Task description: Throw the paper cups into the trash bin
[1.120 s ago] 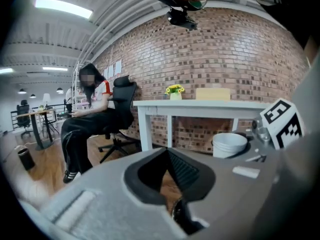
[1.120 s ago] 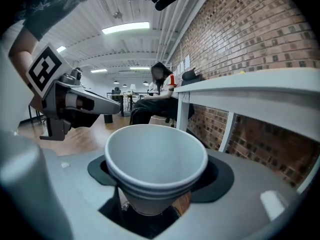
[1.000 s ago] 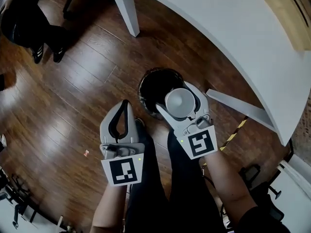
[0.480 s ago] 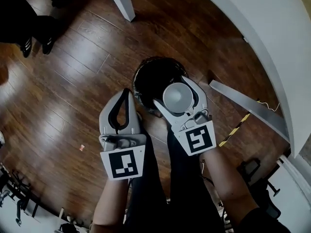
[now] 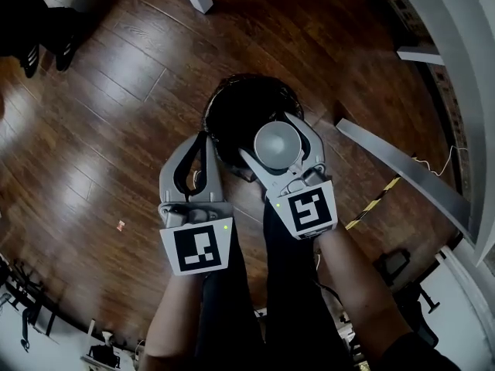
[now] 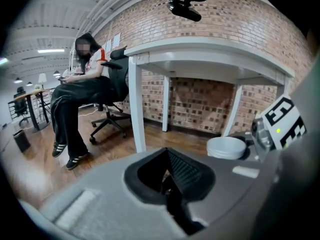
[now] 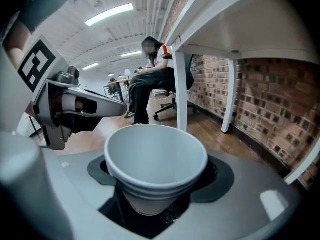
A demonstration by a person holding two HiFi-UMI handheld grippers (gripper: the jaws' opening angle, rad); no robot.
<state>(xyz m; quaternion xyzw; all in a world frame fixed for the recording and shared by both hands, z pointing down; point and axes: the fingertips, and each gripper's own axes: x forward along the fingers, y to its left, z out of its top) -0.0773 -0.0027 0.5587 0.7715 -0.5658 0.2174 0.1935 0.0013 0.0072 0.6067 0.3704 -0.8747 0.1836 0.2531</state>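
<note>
Over the wooden floor [image 5: 100, 114], the right gripper [image 5: 268, 135], pinching paper cups [image 5: 277, 148], is sinking above the trash bin [image 5: 236, 110], nearing release; the left gripper [image 5: 203, 141] is pressed together, empty.

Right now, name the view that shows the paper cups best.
The right gripper view: the paper cups fill its middle between the jaws, stacked rims clear. The head view shows them from above, over the trash bin. The left gripper view catches only their rim at its right.

trash bin [image 5: 234, 111] mouth open, table leg [image 5: 390, 159] beside
</note>
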